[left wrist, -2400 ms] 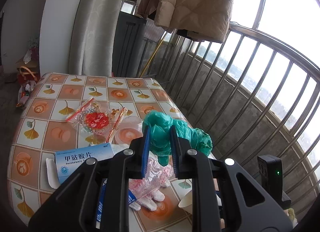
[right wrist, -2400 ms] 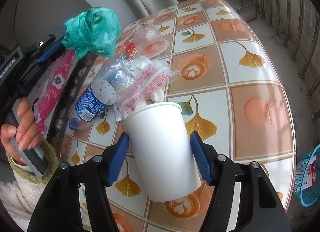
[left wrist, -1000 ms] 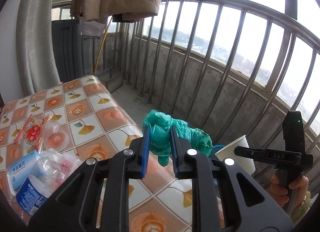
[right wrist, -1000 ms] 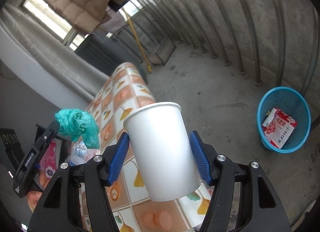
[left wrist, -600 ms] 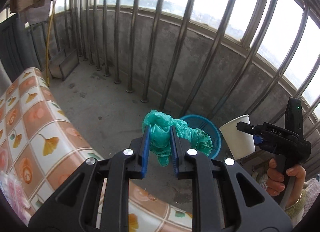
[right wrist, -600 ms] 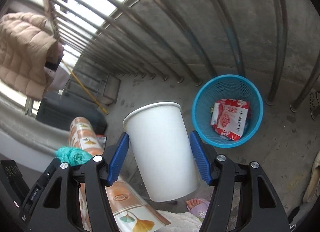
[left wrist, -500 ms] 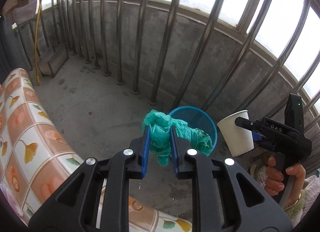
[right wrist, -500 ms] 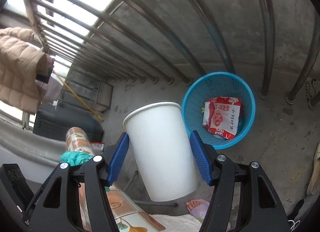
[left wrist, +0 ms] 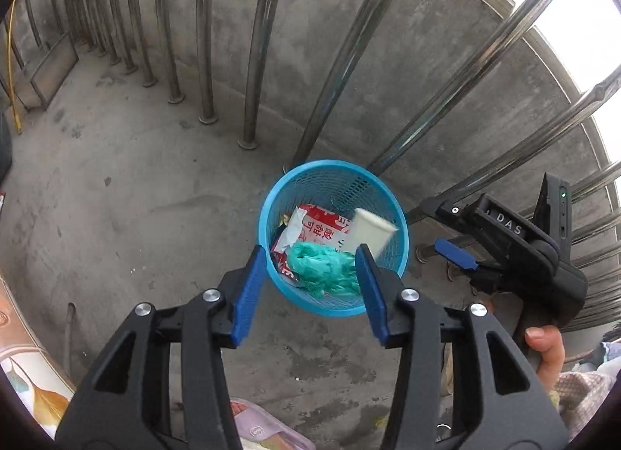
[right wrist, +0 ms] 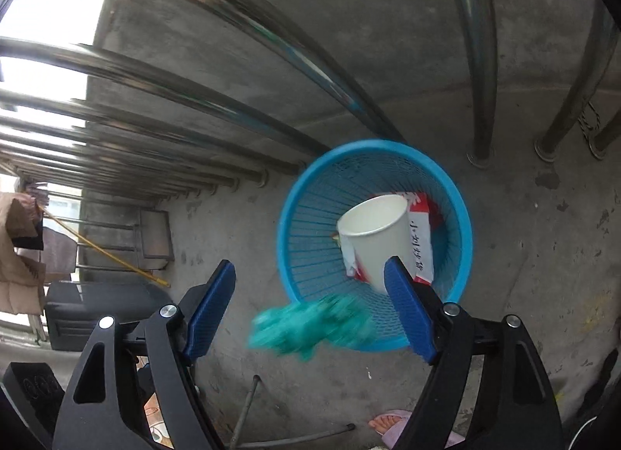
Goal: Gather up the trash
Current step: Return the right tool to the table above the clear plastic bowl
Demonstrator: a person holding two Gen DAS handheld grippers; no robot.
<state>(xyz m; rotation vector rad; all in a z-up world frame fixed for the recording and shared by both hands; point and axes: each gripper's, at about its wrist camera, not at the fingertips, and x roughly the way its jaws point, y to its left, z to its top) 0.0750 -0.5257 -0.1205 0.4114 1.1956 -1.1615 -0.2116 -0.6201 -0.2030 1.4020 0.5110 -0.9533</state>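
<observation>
Both pieces of trash have left our tongs: half a second back the green plastic bag was pinched in the left tongs and the white paper cup sat clamped in the right tongs, with the blue basket off ahead of us. Now the left tongs are opening with nothing between the pads, and the green plastic bag is a blur dropping over the basket's near rim. Our right tongs are opening wide too, and the white paper cup is falling inside the basket, above the red and white wrapper lying at its bottom. We judge this delivery all but done, provided the bag clears the rim. We have also swung down over the basket, which now fills the middle of both views, while the bench is only a sliver at the left view's edge.
</observation>
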